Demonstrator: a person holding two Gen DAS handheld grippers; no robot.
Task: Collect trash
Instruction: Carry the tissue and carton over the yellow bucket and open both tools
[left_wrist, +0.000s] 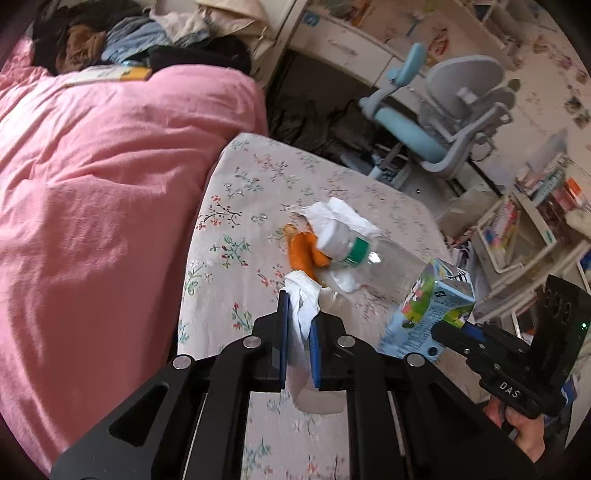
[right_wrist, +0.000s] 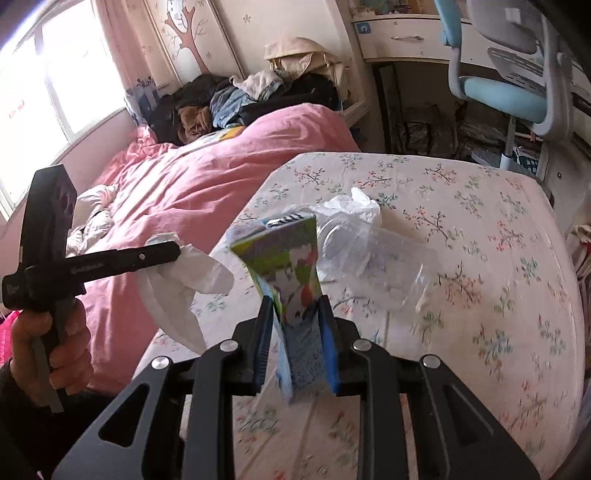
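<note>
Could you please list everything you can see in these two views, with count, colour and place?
Tissue: one, white, pinched in the left gripper.
Drink carton: one, blue and green, squeezed in the right gripper.
Bottle: one, clear with a green label, lying on the bed sheet.
Orange peel: one heap, orange, beside the bottle's white end.
Crumpled wrapper: one, white, under the bottle.
Bed sheet: one, pale with flowers, under the trash.
Quilt: one, pink, beside the sheet.
Clothes: one pile, dark and blue, at the head of the bed.
Chair: one, grey and blue, by the desk.
Left gripper: black, shut on the tissue.
Right gripper: black, shut on the carton.
Hands: two, on the gripper handles.
</note>
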